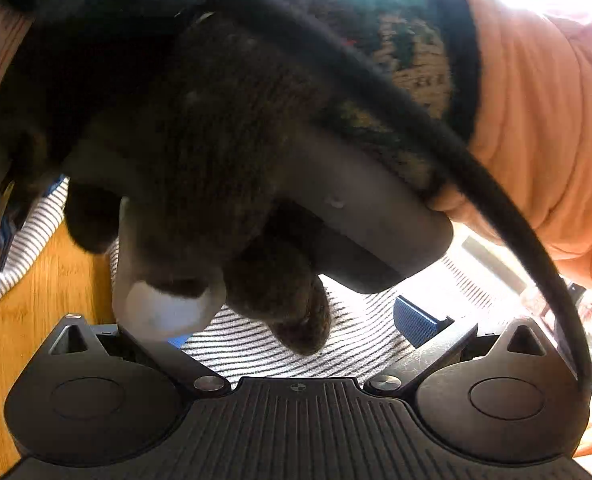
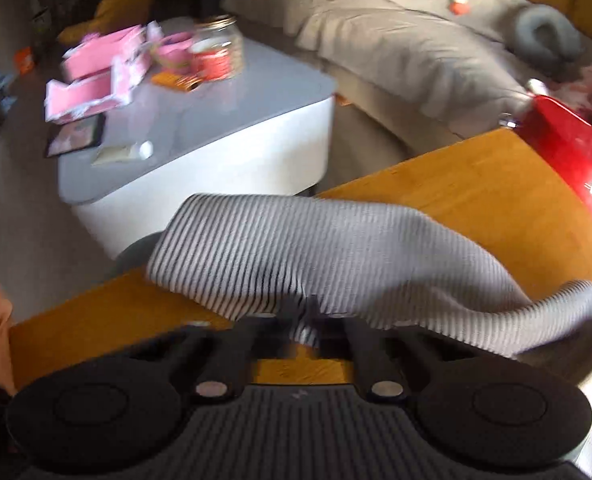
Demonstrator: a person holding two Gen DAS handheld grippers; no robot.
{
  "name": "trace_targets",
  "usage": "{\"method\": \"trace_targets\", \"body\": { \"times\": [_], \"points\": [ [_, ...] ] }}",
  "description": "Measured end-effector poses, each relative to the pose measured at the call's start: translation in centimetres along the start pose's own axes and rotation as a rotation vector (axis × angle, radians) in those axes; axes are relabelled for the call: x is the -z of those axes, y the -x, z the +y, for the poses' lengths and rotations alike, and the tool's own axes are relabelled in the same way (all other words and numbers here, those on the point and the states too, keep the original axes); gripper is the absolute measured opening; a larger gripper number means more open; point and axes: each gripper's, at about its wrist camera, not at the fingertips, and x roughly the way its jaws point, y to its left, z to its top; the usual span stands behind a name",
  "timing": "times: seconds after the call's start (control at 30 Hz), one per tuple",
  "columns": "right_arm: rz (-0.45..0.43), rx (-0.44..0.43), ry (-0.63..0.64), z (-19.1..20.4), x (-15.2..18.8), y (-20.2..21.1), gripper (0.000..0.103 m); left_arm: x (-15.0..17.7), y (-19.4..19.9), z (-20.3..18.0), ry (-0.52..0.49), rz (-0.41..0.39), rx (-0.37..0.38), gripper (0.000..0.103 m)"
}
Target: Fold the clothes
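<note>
Pinching the striped garment (image 2: 296,248) shut, right claw (image 2: 302,316) tilts downward; left claw (image 1: 296,332) gapes open.

A grey-and-white striped garment (image 2: 336,252) is seen rumpled across frame centre on the wooden tabletop, one bunched fold pinched at lower centre.

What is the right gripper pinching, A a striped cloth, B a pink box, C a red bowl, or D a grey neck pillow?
A: in the right wrist view the right gripper has its jaws closed on a fold of the striped cloth lying over the wooden table.
</note>
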Motion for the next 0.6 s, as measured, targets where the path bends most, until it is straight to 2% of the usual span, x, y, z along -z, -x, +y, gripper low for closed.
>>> {"method": "trace_targets", "body": {
  "times": [0.27,0.43,0.6],
  "points": [
    [-0.131,0.102,-0.101,-3.7,0.7,4.8,0.002,0.3,0.3,0.6,0.012,-0.002,0.008,0.103],
    [-0.268,0.193,-0.245,-8.1,2.0,10.9,0.002,0.5,0.5,1.0,0.013,-0.002,0.009,0.103],
    [-0.375,0.344,-0.382,-12.8,5.2,16.9,0.0,0.5,0.6,1.5,0.008,0.001,0.006,0.103]
  ]
}}
